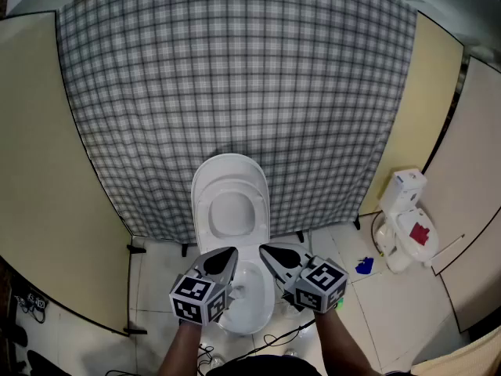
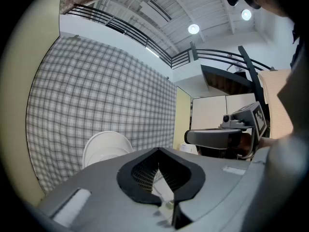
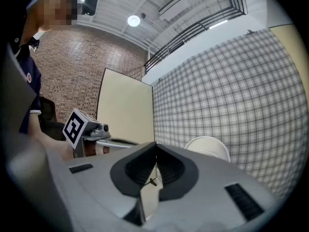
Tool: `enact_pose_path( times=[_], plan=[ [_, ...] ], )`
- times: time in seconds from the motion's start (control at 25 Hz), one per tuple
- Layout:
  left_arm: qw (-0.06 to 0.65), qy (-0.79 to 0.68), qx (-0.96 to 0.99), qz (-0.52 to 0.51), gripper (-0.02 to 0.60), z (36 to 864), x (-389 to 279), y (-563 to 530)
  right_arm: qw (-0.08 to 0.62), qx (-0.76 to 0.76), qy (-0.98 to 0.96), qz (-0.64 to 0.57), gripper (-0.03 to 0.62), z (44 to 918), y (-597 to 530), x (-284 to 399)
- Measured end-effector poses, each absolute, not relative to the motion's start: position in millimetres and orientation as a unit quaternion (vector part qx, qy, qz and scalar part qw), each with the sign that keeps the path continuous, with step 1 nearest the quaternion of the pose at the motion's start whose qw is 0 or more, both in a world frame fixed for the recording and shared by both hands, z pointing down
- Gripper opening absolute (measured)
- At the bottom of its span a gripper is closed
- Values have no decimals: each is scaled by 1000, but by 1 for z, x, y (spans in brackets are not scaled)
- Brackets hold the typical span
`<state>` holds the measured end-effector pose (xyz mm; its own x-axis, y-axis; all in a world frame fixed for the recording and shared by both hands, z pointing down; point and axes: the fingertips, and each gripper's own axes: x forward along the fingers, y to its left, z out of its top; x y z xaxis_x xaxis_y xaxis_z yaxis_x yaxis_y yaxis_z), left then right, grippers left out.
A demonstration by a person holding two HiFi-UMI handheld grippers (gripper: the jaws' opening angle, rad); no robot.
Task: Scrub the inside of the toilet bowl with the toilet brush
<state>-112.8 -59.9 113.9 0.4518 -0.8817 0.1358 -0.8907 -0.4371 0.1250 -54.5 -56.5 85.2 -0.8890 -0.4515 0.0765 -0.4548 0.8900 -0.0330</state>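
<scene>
Over the front rim of the white ceramic toilet bowl (image 1: pixel 252 316) I have both tools hovering side by side: the left gripper (image 1: pixel 226 254) and the right gripper (image 1: pixel 269 252). Each has its fingers (image 2: pixel 145 170) clenched tip to tip on nothing.

The brush is in neither. I take the white plastic stand with a red label (image 1: pixel 409 227), on the tiled floor (image 1: pixel 368 312) near its right edge by the beige panel, for the brush holder, but no brush head is clear enough to confirm.

Risks as I judge them:
- Reaching right with the fingers clenched would knock the stand over rather than grip the handle.
- Black cables (image 1: pixel 274 339) lie on the floor at the toilet's foot and could snag a step or a dragged brush.
- The raised white lid (image 1: pixel 231 210) could drop if bumped.
- A small blue object (image 1: pixel 364 266) lies between toilet and stand — easy to kick.

Writing: the red label is too small to read, and the marker cubes (image 1: pixel 200 298) carry only black-and-white squares — no words.
</scene>
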Motion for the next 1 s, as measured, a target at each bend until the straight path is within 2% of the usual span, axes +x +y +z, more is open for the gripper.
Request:
enact_pose_path(
  times=[0.2,0.72,1.0],
  plan=[
    [87,-525,846,29,-6,118,-67,-38,29,239,-970,30,8,90,-35,-3],
    [123,-509,851,41,-7,154,-47,-38,46,299,-952,56,23,124,-45,41],
    [164,-493,852,58,-7,204,-20,-30,71,329,-937,93,25,171,-43,76]
  ],
)
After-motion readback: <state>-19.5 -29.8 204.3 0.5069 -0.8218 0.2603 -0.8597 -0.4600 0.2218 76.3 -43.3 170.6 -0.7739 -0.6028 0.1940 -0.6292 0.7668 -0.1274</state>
